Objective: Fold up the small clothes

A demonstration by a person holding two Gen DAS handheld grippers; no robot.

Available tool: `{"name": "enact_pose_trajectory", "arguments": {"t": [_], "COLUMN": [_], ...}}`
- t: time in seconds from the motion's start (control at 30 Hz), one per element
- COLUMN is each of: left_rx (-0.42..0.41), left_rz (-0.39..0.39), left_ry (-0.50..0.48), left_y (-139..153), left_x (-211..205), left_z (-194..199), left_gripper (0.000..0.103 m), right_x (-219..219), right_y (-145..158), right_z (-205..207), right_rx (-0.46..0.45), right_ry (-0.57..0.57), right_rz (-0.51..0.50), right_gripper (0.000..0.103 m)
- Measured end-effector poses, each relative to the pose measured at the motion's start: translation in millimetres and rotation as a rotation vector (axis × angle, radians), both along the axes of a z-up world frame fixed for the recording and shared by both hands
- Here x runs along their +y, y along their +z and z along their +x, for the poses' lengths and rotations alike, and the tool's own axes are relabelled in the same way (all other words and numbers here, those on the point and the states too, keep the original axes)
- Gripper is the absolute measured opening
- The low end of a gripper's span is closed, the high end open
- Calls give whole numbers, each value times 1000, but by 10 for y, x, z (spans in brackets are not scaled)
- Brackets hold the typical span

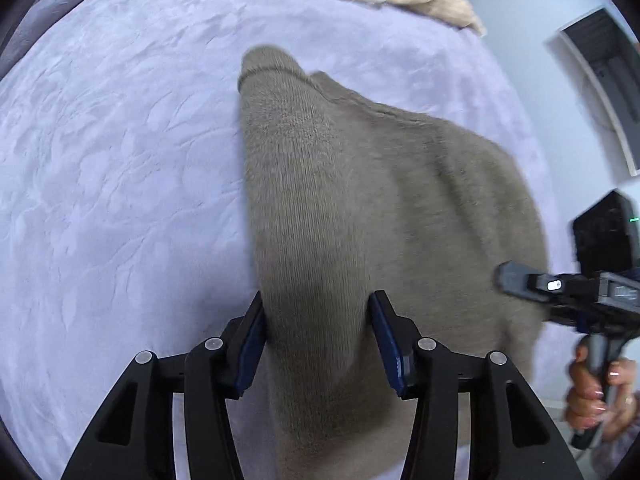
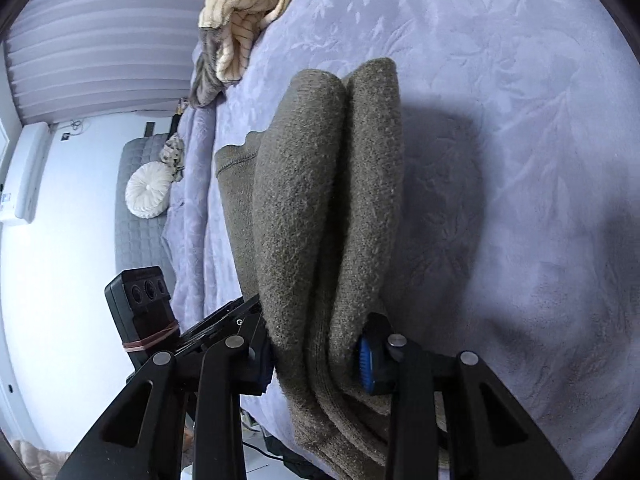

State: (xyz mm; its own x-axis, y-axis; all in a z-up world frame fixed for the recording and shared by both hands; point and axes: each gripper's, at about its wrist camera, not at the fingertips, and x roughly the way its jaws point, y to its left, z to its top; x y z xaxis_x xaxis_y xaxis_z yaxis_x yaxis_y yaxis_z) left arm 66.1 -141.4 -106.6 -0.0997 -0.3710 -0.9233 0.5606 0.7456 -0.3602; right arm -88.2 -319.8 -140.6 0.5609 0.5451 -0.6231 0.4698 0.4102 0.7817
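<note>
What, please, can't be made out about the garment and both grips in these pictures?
- Left wrist view: brown knit garment motion-blurred; its near end is cut off by the frame.
- Right wrist view: left pad of right gripper hidden behind the folds.
- Cream garment: bunched, type unclear.

Domestic bedroom. A bed covered by a lavender, leaf-embossed plush blanket [image 2: 500, 80] fills the room; a round white pleated cushion [image 2: 146, 190] lies on a grey quilted mat [image 2: 136, 240], beside pale pleated window blinds [image 2: 100, 40].
</note>
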Motion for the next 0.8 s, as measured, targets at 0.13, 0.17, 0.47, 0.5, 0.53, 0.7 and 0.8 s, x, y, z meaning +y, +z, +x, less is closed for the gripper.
{"name": "enact_pose_trajectory", "arguments": {"t": [0.13, 0.17, 0.47, 0.5, 0.53, 0.7, 0.8], "left_rx": [37, 53, 135, 129, 125, 126, 96], "left_rz": [-17, -27, -118, -125, -131, -158, -178], "left_ry": [38, 39, 35, 30, 25, 19, 13], "left_y": [-134, -169, -217, -168, -114, 169, 337], "left_x": [84, 108, 41, 32, 42, 151, 213], "left_z": [120, 140, 50, 42, 32, 49, 30], "left_gripper": [86, 86, 52, 47, 47, 47, 47], "right_x": [-49, -44, -71, -72, -64, 34, 98], "right_y": [-116, -161, -589, -543, -485, -155, 1], "right_z": [48, 51, -116, -137, -144, -138, -180], "right_rx": [32, 39, 13, -16, -42, -88, -107], "right_ry": [38, 61, 7, -3, -6, 20, 37], "right_rz": [-60, -80, 136, 165, 185, 202, 201], "right_gripper": [50, 64, 43, 42, 41, 41, 42]}}
